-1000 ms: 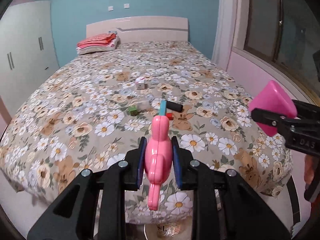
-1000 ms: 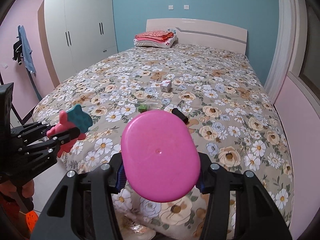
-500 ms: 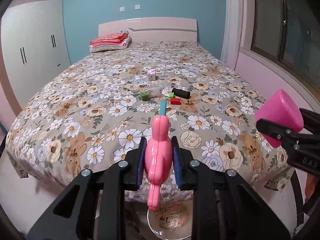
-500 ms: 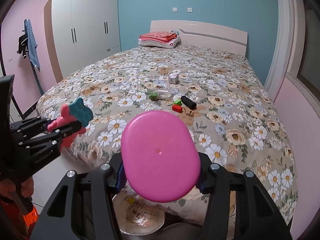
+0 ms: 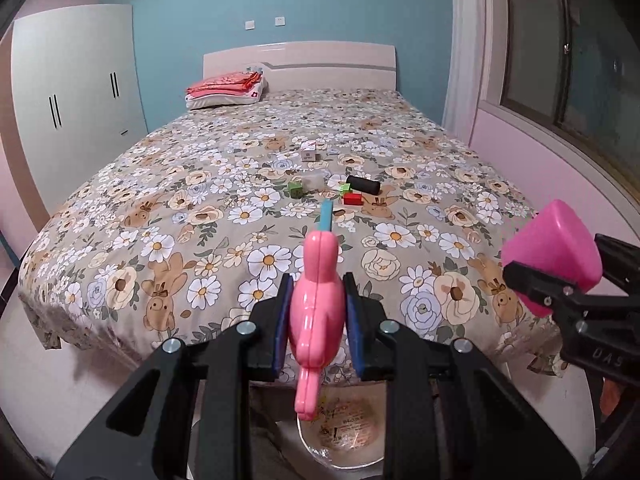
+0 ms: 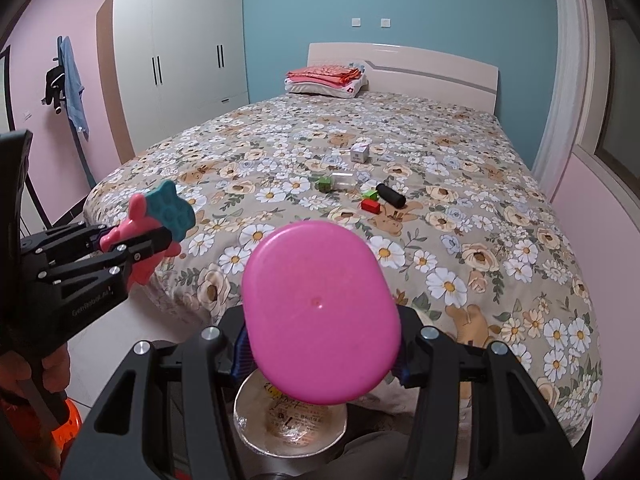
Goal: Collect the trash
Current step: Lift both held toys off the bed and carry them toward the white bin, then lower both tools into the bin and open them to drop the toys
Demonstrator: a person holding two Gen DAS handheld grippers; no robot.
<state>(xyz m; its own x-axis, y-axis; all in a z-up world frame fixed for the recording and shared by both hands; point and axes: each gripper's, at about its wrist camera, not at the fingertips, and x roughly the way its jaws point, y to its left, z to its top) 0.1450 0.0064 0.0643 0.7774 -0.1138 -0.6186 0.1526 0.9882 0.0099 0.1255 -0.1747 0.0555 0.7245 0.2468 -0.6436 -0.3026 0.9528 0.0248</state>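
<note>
My left gripper [image 5: 318, 312] is shut on a flat pink toy [image 5: 318, 300] with a teal end, seen side-on as the pink toy [image 6: 160, 216] in the right wrist view. My right gripper [image 6: 320, 356] is shut on a magenta oval container [image 6: 320, 312], which shows as the magenta container [image 5: 554, 252] at the right of the left wrist view. Below both sits a round bin with a clear liner [image 6: 290, 424]. On the floral bed [image 5: 200, 184] lie a black cylinder [image 5: 363, 185], a red block [image 5: 353, 199], green blocks [image 5: 296, 189], a clear box [image 5: 313, 181] and a white cube [image 5: 310, 151].
Folded red cloth on a pillow [image 5: 226, 88] lies by the headboard. A white wardrobe [image 6: 180, 76] stands left of the bed, a window wall [image 5: 560, 80] to its right. A hand [image 6: 52, 376] holds the left gripper's handle.
Both grippers have drawn back from the bed, holding their things. The bed's foot edge and the bin below have come into view.
</note>
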